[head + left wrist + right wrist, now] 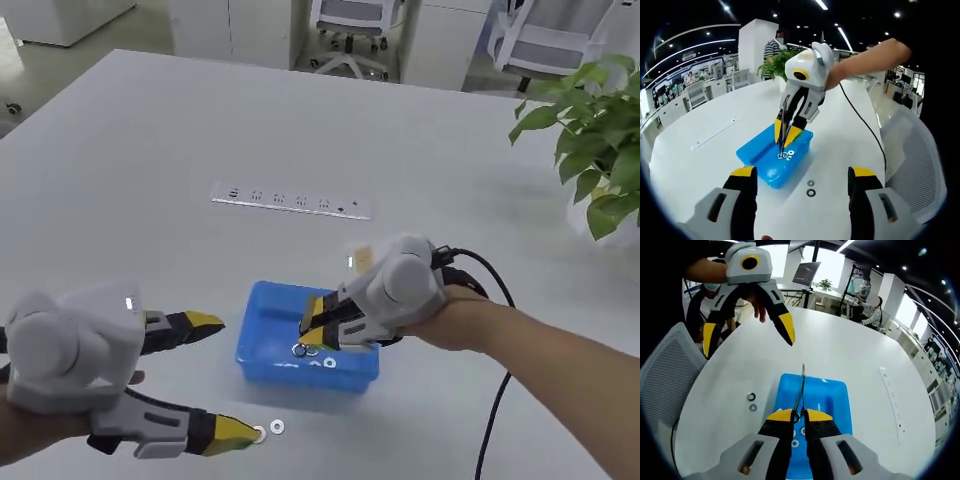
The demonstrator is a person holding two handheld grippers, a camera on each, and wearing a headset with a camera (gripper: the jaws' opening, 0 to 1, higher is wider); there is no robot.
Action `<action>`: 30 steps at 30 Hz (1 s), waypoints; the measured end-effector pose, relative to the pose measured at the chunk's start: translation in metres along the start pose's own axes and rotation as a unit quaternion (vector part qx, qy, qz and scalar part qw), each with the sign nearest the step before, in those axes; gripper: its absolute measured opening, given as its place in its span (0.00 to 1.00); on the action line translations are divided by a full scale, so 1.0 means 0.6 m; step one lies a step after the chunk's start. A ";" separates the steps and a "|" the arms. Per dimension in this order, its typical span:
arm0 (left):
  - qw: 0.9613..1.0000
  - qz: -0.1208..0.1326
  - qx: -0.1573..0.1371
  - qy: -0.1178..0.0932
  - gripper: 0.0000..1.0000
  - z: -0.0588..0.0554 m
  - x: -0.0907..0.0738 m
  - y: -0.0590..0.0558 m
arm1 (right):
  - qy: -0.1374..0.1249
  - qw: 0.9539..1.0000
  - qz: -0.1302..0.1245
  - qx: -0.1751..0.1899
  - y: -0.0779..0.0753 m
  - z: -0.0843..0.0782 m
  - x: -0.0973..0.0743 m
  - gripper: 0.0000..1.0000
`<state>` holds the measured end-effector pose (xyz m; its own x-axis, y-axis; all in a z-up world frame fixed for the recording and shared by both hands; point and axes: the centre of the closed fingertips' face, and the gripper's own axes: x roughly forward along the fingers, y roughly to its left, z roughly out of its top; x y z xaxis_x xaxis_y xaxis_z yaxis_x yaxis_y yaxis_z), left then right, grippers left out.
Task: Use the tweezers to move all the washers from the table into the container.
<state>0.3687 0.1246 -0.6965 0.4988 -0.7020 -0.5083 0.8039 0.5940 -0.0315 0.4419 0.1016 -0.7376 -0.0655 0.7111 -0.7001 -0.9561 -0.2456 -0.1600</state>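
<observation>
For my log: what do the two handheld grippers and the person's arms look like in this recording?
The two match: the left gripper and the right gripper each have a bulky, rounded white housing and grey-and-black tapering jaws with yellow tips. A black cable runs back from the right gripper beside the forearm, which is bare, with no sleeve in view.

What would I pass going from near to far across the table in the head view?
washers → container → power strip → chair
</observation>
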 end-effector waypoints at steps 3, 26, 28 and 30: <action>1.000 0.000 0.001 0.002 0.78 0.001 0.003 0.004 | 0.003 1.000 0.003 0.000 -0.001 -0.006 0.007 0.09; 0.999 -0.011 0.025 -0.021 0.47 0.047 0.046 0.042 | 0.014 1.000 0.017 0.002 -0.004 -0.033 0.033 0.09; 0.999 -0.011 0.030 -0.022 0.41 0.053 0.053 0.046 | 0.015 1.000 0.018 0.001 -0.004 -0.035 0.036 0.09; 0.999 -0.013 0.036 -0.020 0.38 0.059 0.060 0.050 | 0.016 1.000 0.020 0.000 -0.002 -0.036 0.037 0.09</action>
<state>0.4222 0.1030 -0.6854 0.4890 -0.7331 -0.4727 0.8372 0.5466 0.0183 0.4476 0.1036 -0.7681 -0.0940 0.6791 -0.7280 -0.9528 -0.2735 -0.1321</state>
